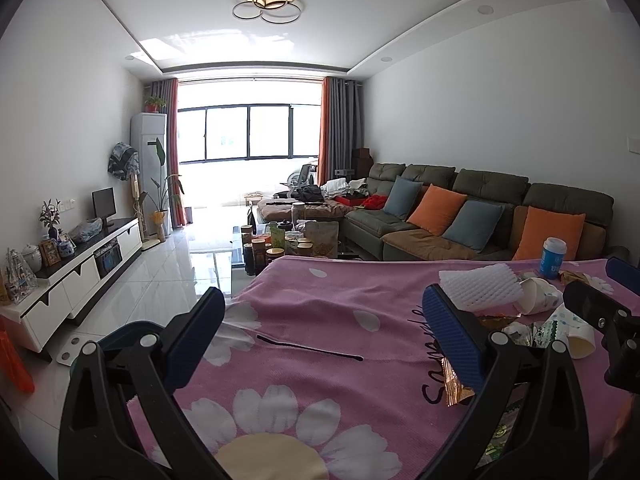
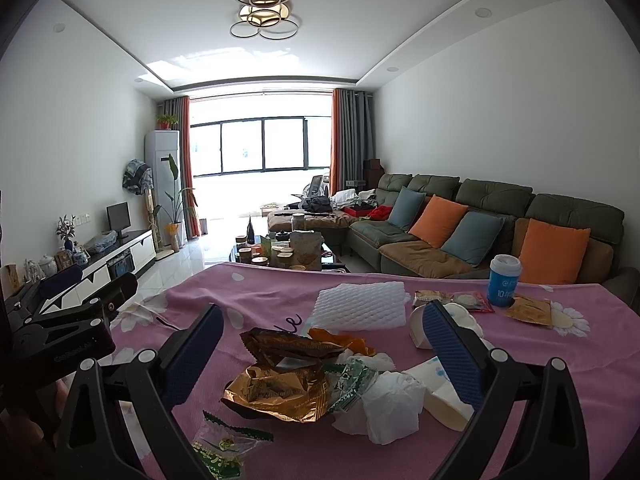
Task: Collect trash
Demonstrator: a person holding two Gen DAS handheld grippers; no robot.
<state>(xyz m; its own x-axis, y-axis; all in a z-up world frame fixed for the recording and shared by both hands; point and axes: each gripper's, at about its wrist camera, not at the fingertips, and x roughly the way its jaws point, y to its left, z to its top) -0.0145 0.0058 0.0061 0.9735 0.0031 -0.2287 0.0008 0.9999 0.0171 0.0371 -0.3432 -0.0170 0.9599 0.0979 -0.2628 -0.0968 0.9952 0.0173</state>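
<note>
Two grippers hang over a table with a pink flower cloth (image 2: 280, 280), and both have their blue pads spread wide with nothing between them. The left gripper (image 1: 332, 336) is above a bare part of the cloth, near a thin black line lying there, and it touches nothing. The right gripper (image 2: 324, 354) is over the trash pile, with its pads on each side of the heap but not pinching it. Right under it lie a shiny, crinkly gold wrapper (image 2: 276, 390) and a darker brown wrapper (image 2: 288, 346). Beside them sit a soft, scrunched white tissue (image 2: 390, 404) and a green and white wrapper (image 2: 352, 380). Nearer the camera is a clear bag with green print (image 2: 224, 446). A bumpy white foam net (image 2: 360, 304) lies flat farther back. Next to it a white paper cup (image 2: 420, 328) lies on its side; I cannot tell if anything is in it. A blue cup with a white lid (image 2: 503, 280) stands up near the far edge, by more flat snack wrappers (image 2: 528, 310).
</note>
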